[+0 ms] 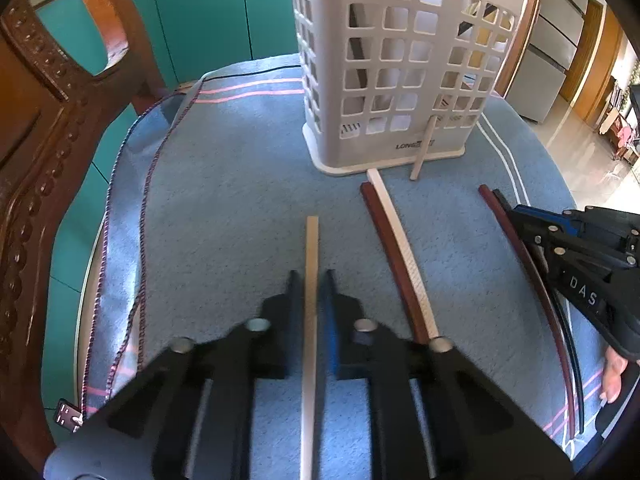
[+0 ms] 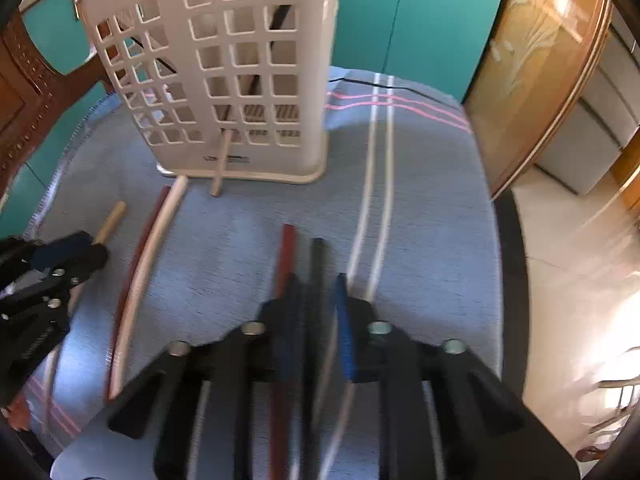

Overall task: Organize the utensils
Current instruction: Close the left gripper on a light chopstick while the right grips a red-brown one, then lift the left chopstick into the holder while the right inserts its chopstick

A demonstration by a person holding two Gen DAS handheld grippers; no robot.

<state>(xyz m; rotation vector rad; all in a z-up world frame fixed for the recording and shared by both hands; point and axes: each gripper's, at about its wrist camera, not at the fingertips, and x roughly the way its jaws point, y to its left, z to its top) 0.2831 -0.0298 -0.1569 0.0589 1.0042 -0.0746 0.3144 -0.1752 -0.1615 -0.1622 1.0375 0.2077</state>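
A white slotted utensil holder [image 1: 404, 64] stands at the far side of the blue cloth; it also shows in the right wrist view [image 2: 236, 76]. My left gripper [image 1: 311, 280] is shut on a beige chopstick [image 1: 311, 256], also seen in the right wrist view [image 2: 110, 220]. My right gripper [image 2: 316, 284] is narrowly open around a black chopstick [image 2: 317, 264], with a dark red chopstick [image 2: 285, 256] at its left finger. A red chopstick [image 1: 390, 256] and a white chopstick [image 1: 402, 248] lie side by side between the grippers. A short beige stick [image 1: 423, 148] pokes out of the holder's base.
The blue cloth [image 1: 224, 200] covers a round table. A carved wooden chair [image 1: 44, 128] stands at the left edge. Teal cabinets [image 1: 224, 8] are behind. A wooden chair back [image 2: 532, 92] and tiled floor lie to the right.
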